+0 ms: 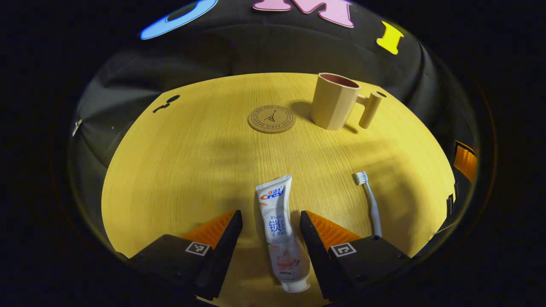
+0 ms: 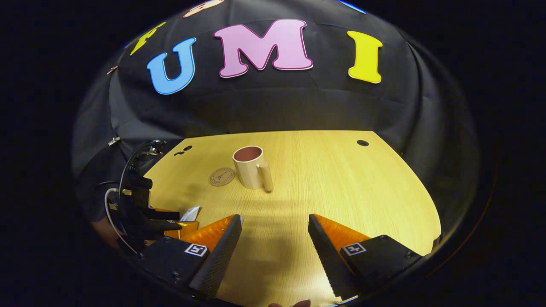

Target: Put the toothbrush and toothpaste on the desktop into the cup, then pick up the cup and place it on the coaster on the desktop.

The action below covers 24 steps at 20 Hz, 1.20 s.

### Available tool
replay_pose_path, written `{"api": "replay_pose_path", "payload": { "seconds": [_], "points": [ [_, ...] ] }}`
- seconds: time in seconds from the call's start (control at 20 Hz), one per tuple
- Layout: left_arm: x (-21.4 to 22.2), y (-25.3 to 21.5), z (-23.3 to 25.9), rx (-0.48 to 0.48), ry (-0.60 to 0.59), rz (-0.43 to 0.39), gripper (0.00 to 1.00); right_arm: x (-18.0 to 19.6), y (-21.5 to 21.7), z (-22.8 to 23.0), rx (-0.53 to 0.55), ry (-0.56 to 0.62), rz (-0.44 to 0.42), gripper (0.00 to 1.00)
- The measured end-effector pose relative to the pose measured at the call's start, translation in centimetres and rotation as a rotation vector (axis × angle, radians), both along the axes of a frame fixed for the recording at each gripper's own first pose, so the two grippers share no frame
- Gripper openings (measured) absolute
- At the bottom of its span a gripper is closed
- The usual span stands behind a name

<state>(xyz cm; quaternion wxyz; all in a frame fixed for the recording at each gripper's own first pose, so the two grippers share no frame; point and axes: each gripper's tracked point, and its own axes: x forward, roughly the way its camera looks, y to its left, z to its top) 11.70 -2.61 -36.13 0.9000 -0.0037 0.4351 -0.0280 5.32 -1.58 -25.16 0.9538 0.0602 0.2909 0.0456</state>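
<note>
- I see the booth's black cloth wall (image 2: 298,106) curving behind and around everything, hanging in soft folds down to the far edge of the desk.
- The desktop (image 1: 192,170) is pale yellow wood grain with a rounded front edge; I count small dark holes near its far corners, one at the far right (image 2: 362,143) in the right gripper view.
- The left gripper (image 1: 271,224) sits low over the near part of the desk with its jaws spread wide, one finger on each side of the toothpaste and neither touching it.
- The right gripper (image 2: 275,228) hangs over bare wood, jaws wide apart and holding nothing.
- The cup (image 1: 335,102) stands upright at the far side, beige, empty, its peg handle pointing right in the left gripper view.
- The toothpaste (image 1: 279,226) lies flat, cap end toward me, between the left fingers.
- The coaster (image 1: 271,119) is a round cork disc just left of the cup, apart from it.
- The toothbrush (image 1: 370,200) lies flat to the right of the tube, bristles pointing away.
- From the right gripper view I get the left gripper from the side, low at the left edge with cables trailing, and a sliver of the tube beside it; the toothbrush I make out from the left gripper view.
</note>
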Motion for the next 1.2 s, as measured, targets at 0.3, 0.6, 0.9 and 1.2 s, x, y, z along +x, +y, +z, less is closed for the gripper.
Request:
{"api": "replay_pose_path", "payload": {
  "seconds": [0.3, 0.6, 0.9, 1.2],
  "points": [
    [0.5, -0.2, -0.3, -0.001, -0.002, 0.037, 0.50, -1.5, 2.0, -1.9, 0.040, 0.090, 0.036, 0.99],
    [-0.3, 0.2, 0.1, -0.062, 0.006, 0.092, 0.35, -2.3, 3.6, -3.3, 0.043, 0.170, 0.072, 0.97],
    [-1.5, 0.3, 1.3, -0.115, 0.000, 0.082, 0.27, -2.5, 5.0, -4.3, 0.038, 0.226, 0.079, 0.89],
    [-2.6, 1.0, 3.8, -0.147, -0.059, 0.083, 0.26, -2.4, 7.7, -6.9, 0.010, 0.314, 0.102, 0.86]
  ]
}}
